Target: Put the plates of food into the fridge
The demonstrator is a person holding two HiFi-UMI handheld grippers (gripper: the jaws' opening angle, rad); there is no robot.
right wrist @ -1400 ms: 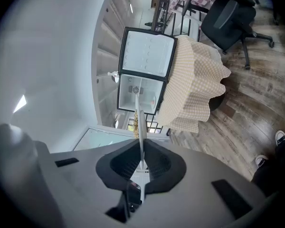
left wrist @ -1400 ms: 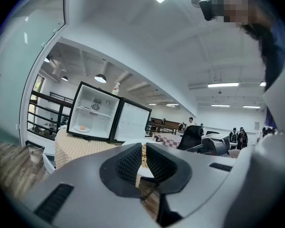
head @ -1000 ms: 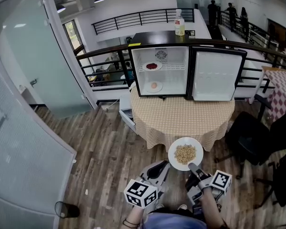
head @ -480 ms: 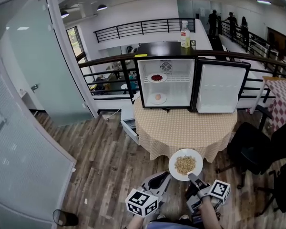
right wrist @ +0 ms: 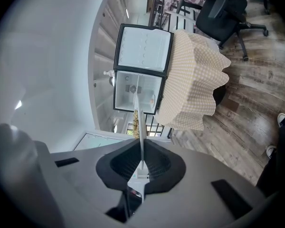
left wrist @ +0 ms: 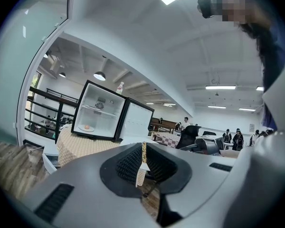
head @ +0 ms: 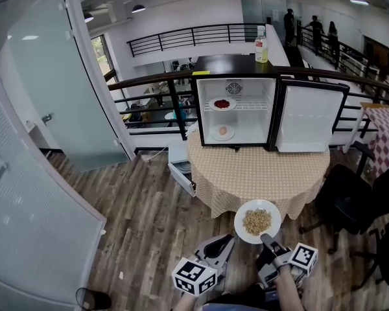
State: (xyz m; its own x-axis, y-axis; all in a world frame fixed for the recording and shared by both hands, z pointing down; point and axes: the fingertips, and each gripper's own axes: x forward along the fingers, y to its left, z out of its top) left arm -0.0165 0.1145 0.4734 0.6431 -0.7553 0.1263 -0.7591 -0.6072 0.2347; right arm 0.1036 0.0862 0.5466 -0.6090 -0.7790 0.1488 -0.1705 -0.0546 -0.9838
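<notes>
Holding a plate of food at the near edge of the checked table.
Pinching the plate's rim tight in the right gripper, with the left gripper squeezed shut on nothing, just in front of the table. Open fridge on the table's far side, brown wood floor around it, glass wall off to its left.

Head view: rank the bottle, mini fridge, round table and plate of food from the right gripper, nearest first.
1. Plate of food, in the right gripper.
2. Round table, just ahead.
3. Mini fridge, table's far side.
4. Bottle, atop the fridge.
</notes>
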